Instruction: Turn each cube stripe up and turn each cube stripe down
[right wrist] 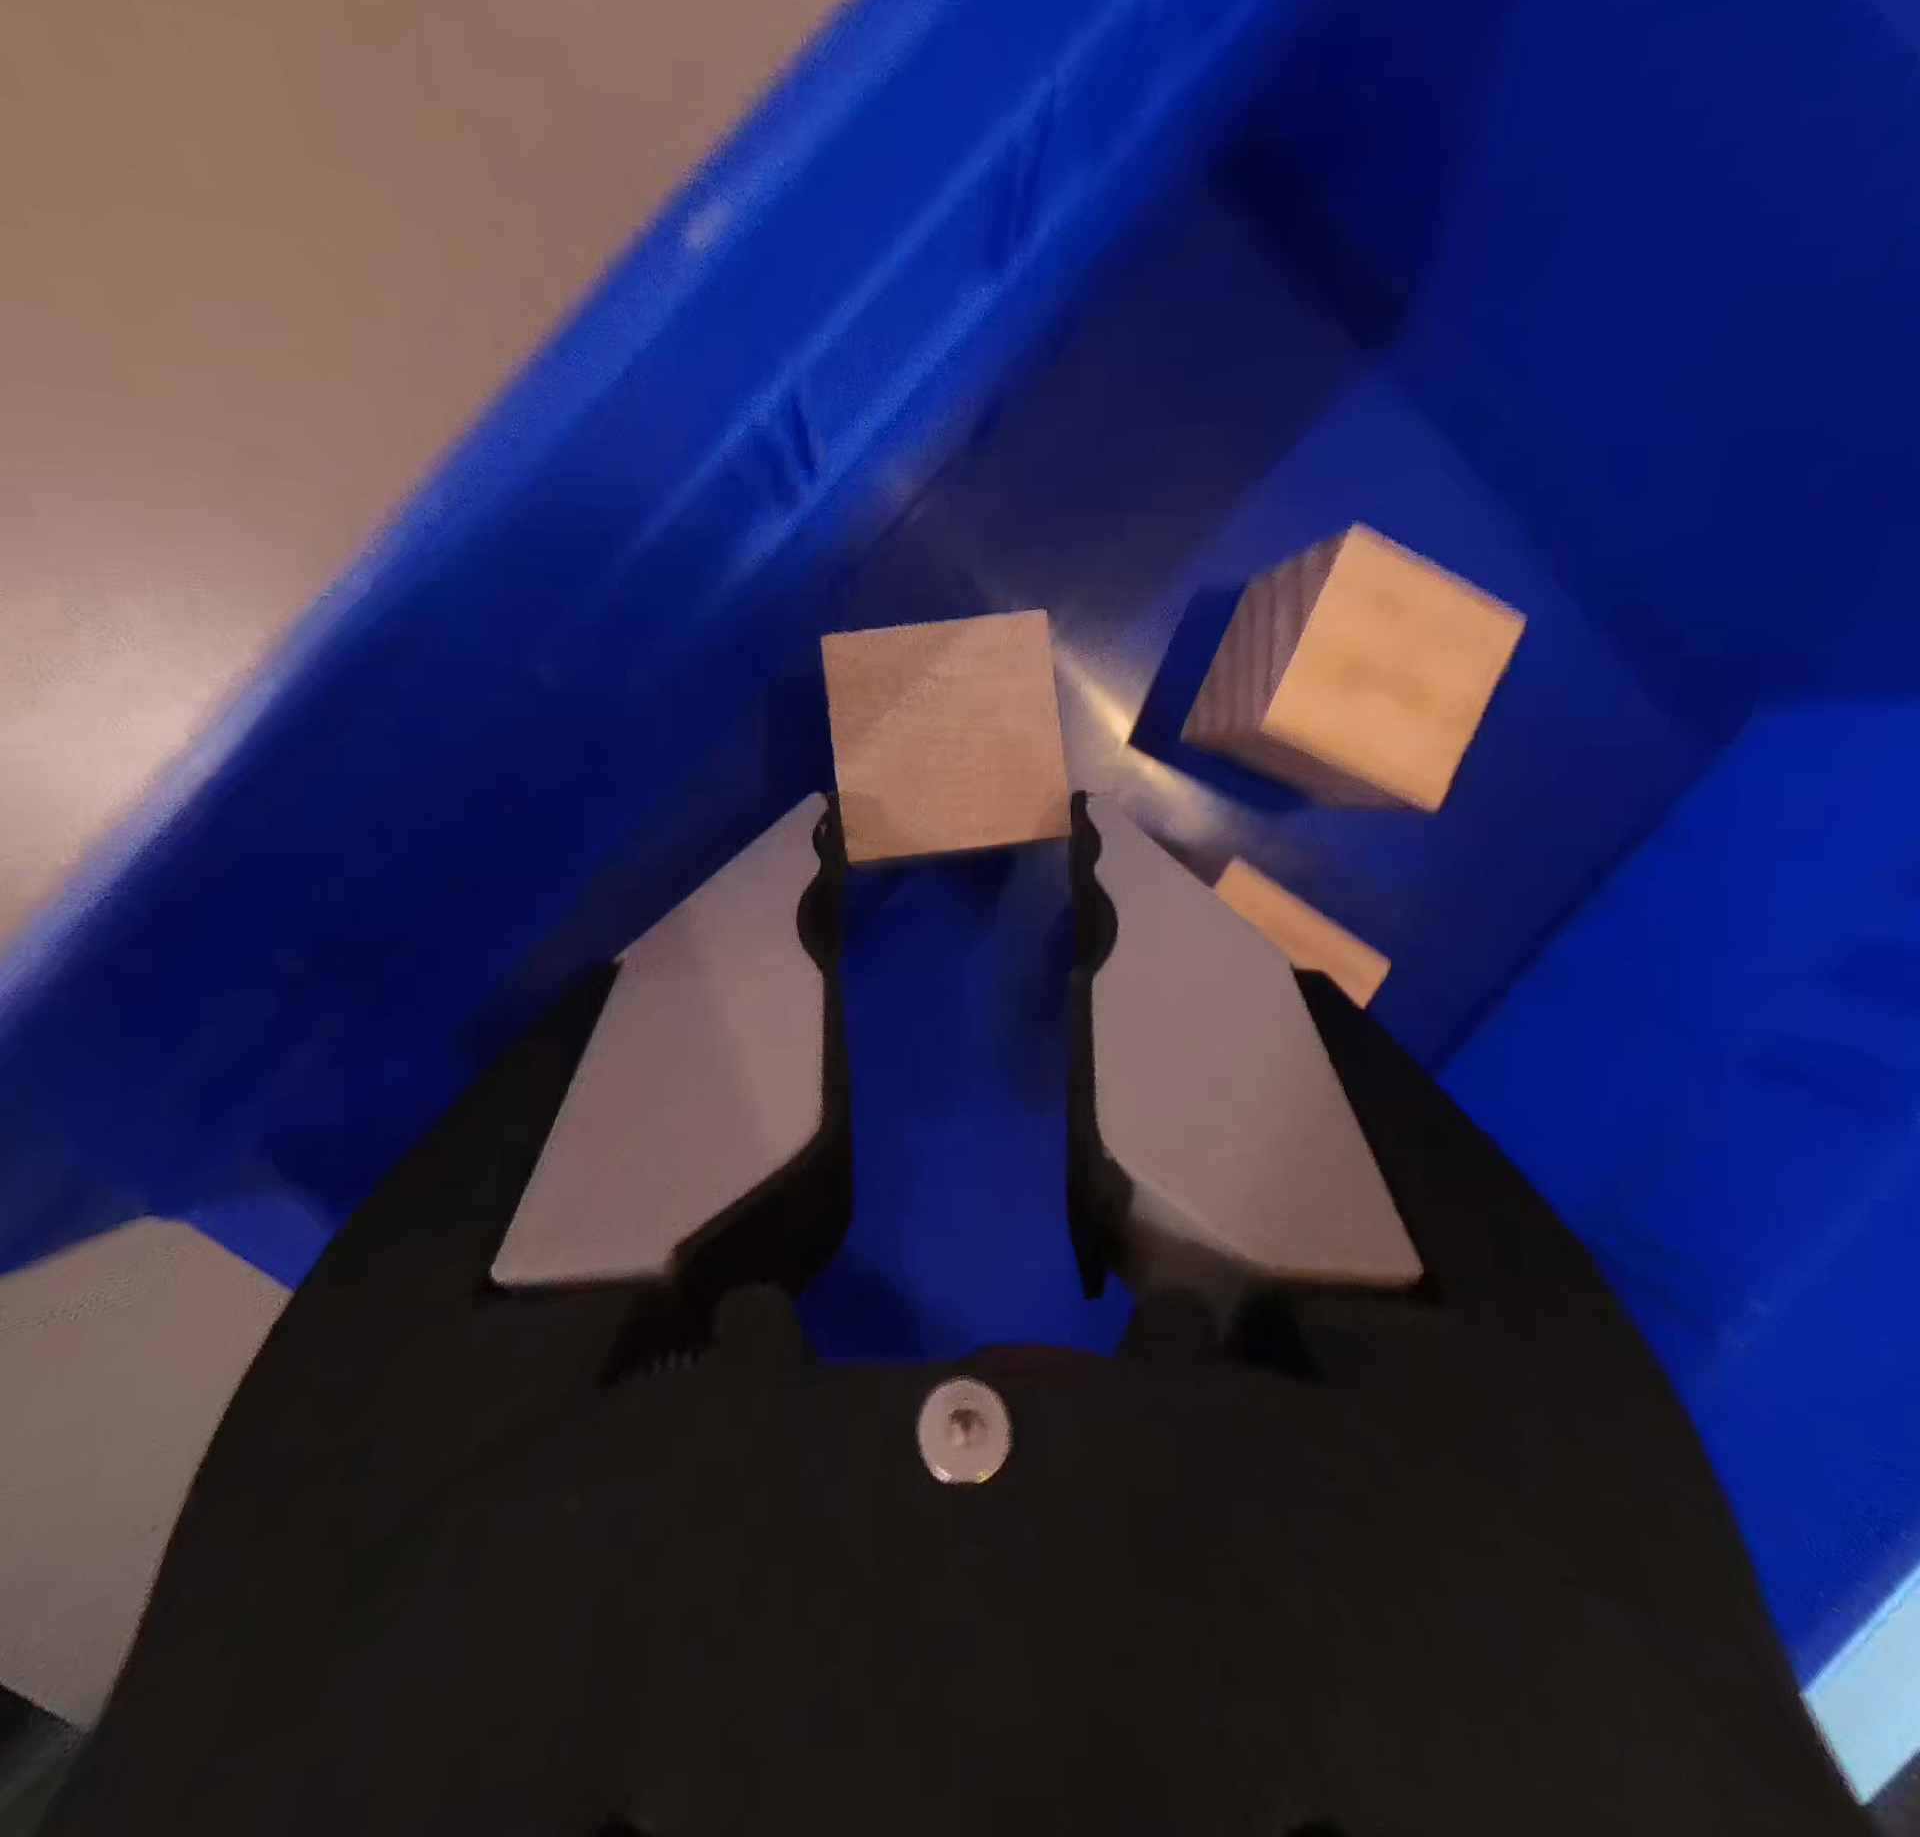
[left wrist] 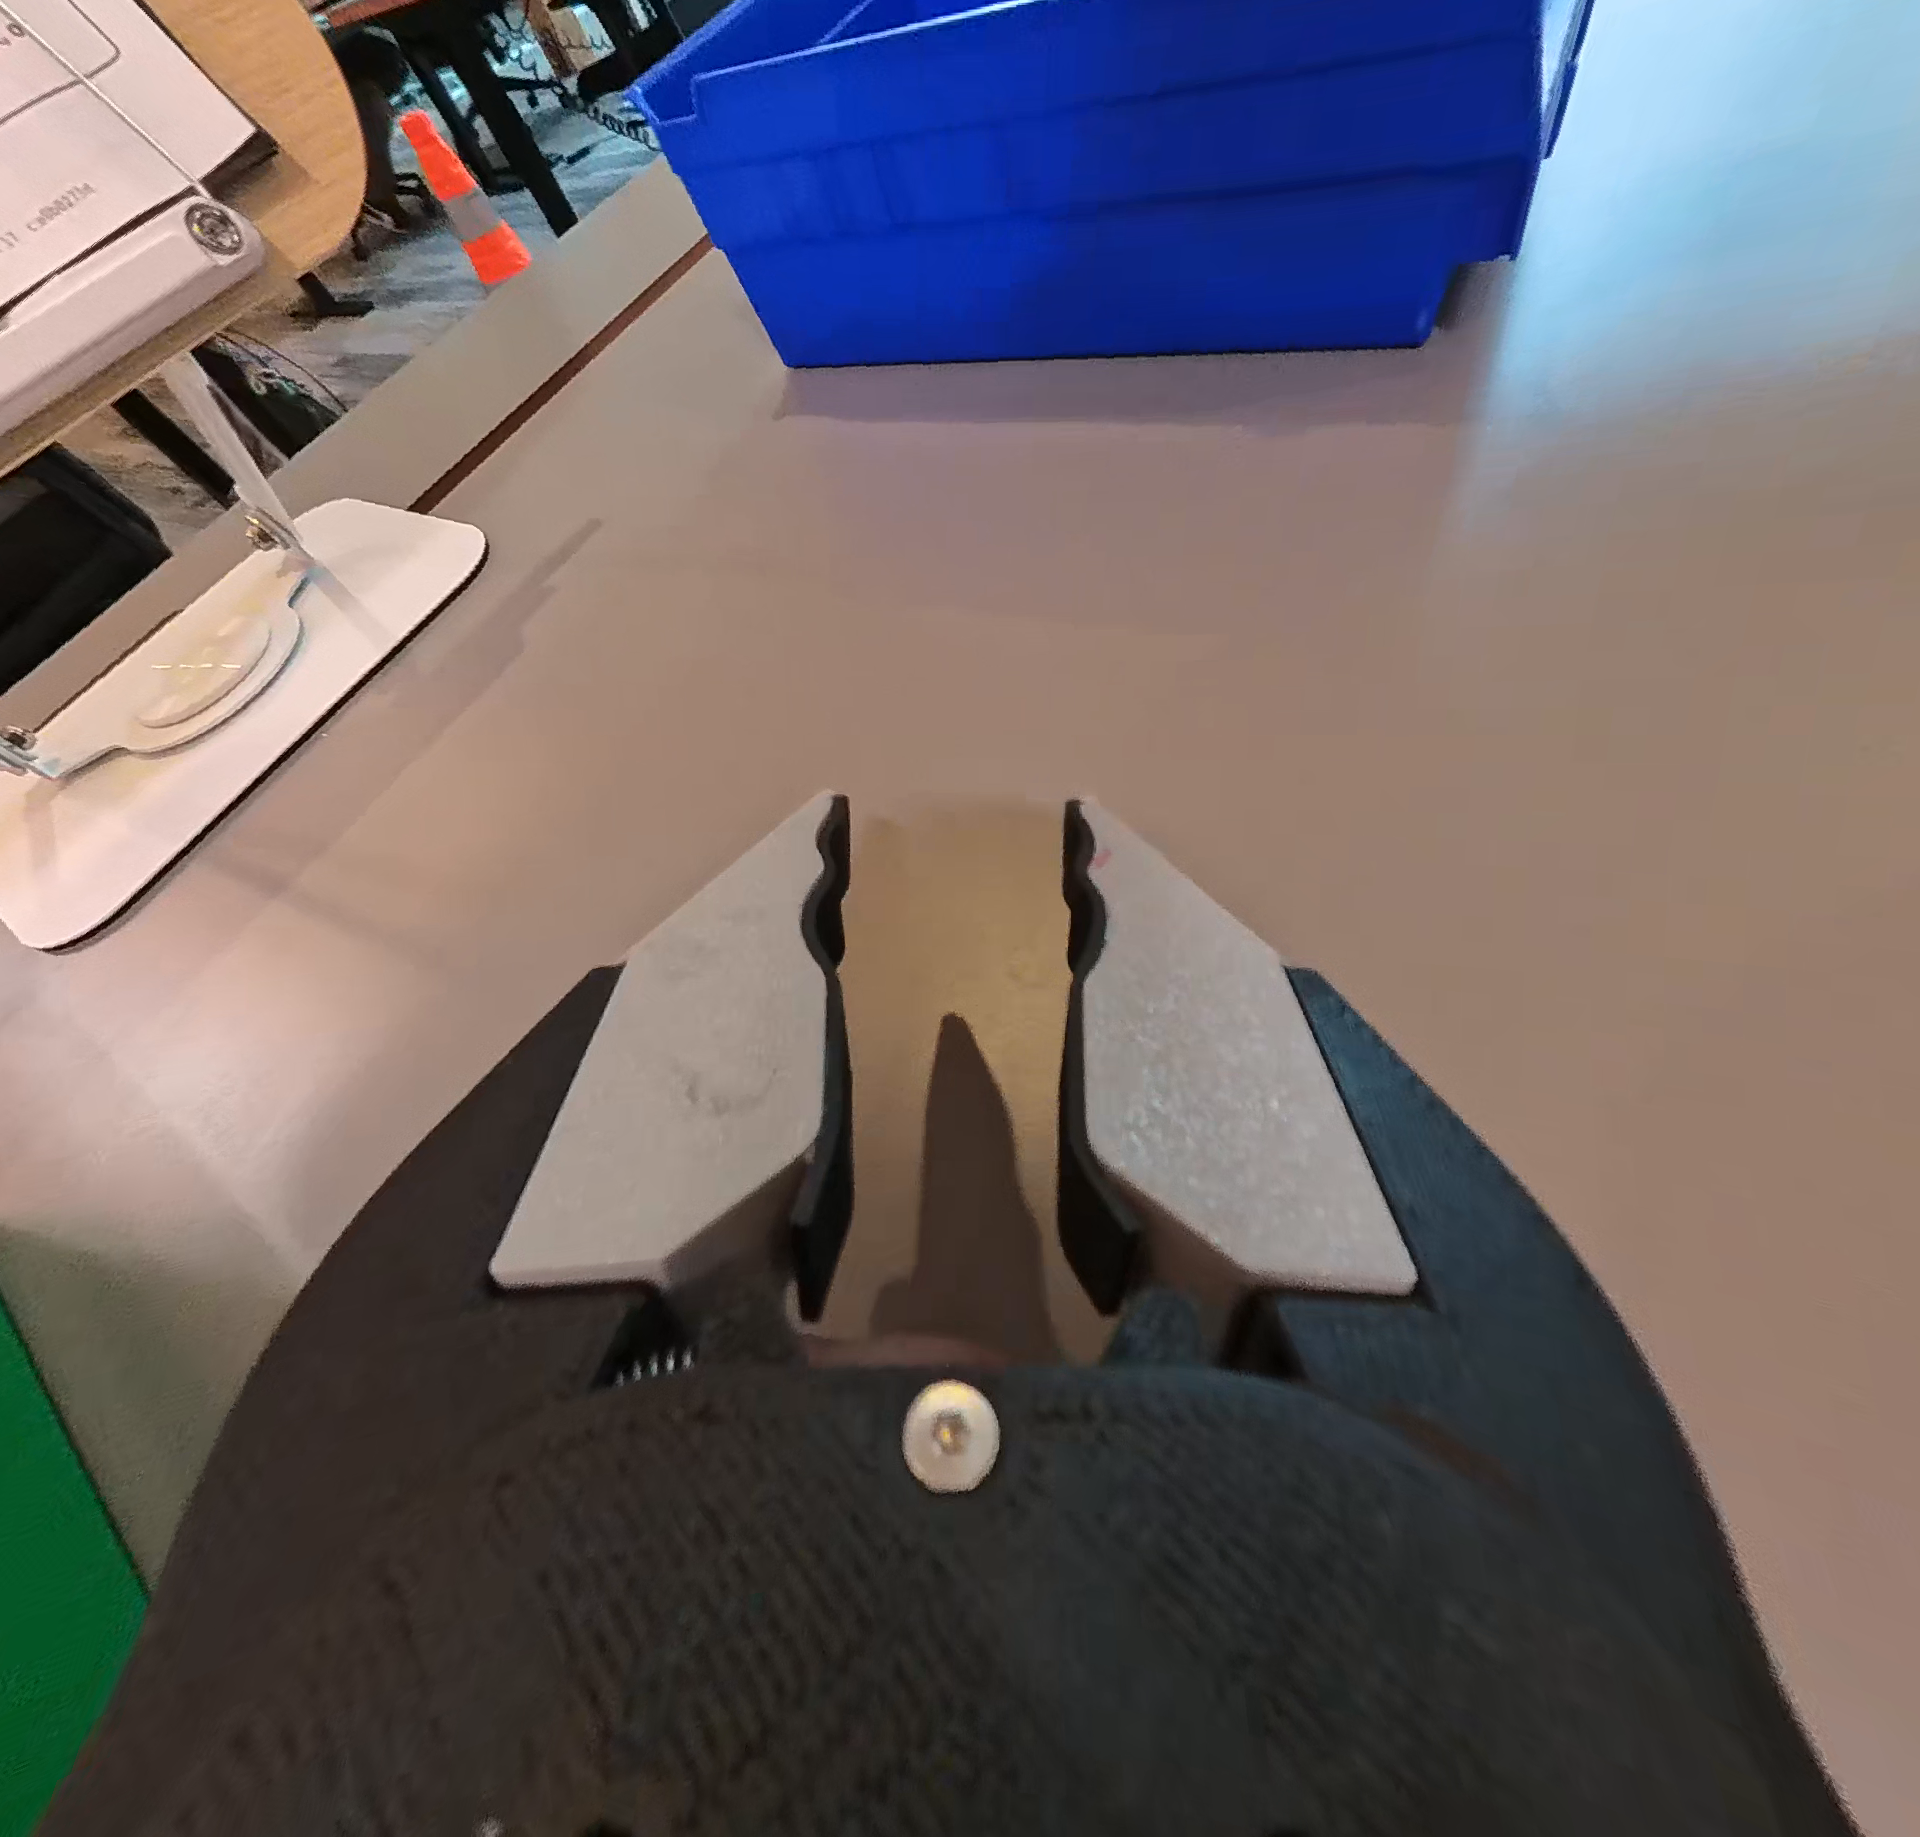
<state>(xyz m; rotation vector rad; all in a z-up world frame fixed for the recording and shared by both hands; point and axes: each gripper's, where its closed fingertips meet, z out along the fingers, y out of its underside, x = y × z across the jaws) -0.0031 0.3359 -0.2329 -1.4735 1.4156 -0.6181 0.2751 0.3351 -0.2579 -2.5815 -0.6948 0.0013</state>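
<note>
In the right wrist view my right gripper (right wrist: 951, 826) is shut on a plain wooden cube (right wrist: 940, 733), pinched by its lower edge between the fingertips, inside the blue bin (right wrist: 675, 561). No stripe shows on the faces I see. A second wooden cube (right wrist: 1351, 670) lies on the bin floor to the right. A third cube (right wrist: 1314, 930) is partly hidden behind my right finger. In the left wrist view my left gripper (left wrist: 956, 831) is open and empty, low over the grey table (left wrist: 1143, 592), short of the stacked blue bins (left wrist: 1091, 177).
A white stand with a flat base (left wrist: 239, 686) sits on the table at the left, near the table's edge. An orange cone (left wrist: 462, 198) and desks stand on the floor beyond. A green surface (left wrist: 52, 1579) shows at the lower left.
</note>
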